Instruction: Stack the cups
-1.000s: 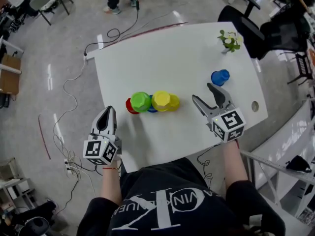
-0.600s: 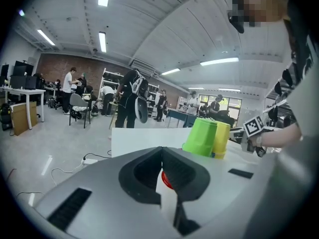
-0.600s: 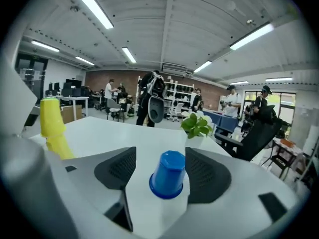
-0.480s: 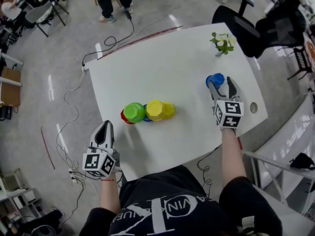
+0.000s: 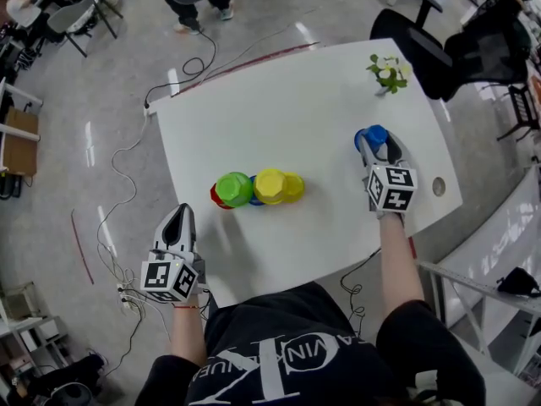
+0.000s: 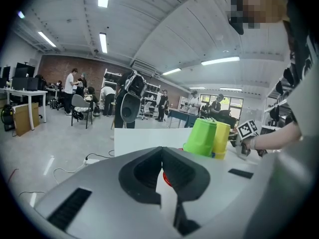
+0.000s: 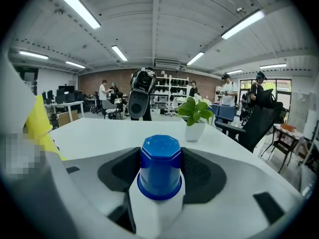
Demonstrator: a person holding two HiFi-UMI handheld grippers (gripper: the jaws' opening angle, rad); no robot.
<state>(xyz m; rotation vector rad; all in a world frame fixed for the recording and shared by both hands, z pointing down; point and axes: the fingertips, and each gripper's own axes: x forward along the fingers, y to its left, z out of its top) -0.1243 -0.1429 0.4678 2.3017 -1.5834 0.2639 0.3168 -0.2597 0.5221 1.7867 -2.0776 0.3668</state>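
Two grippers are over the white table (image 5: 279, 100), well apart. The right gripper (image 5: 379, 147) is out toward the far right side with a blue cup (image 5: 373, 132) between its jaws. The cup stands upside down on the tabletop. The jaws have just been closing and both pads now sit against its sides, clamped on it. The left gripper (image 5: 179, 216) hangs at the near left edge of the table, its jaws pressed together with nothing between them. Between the two grippers is a tight cluster of upturned cups touching one another: a red cup (image 5: 215, 196) at the left, a green cup (image 5: 234, 188) beside it, then a yellow cup (image 5: 270, 185) and a second yellow cup (image 5: 294, 188). A small potted plant (image 5: 387, 70) stands at the far right corner, beyond the blue cup.
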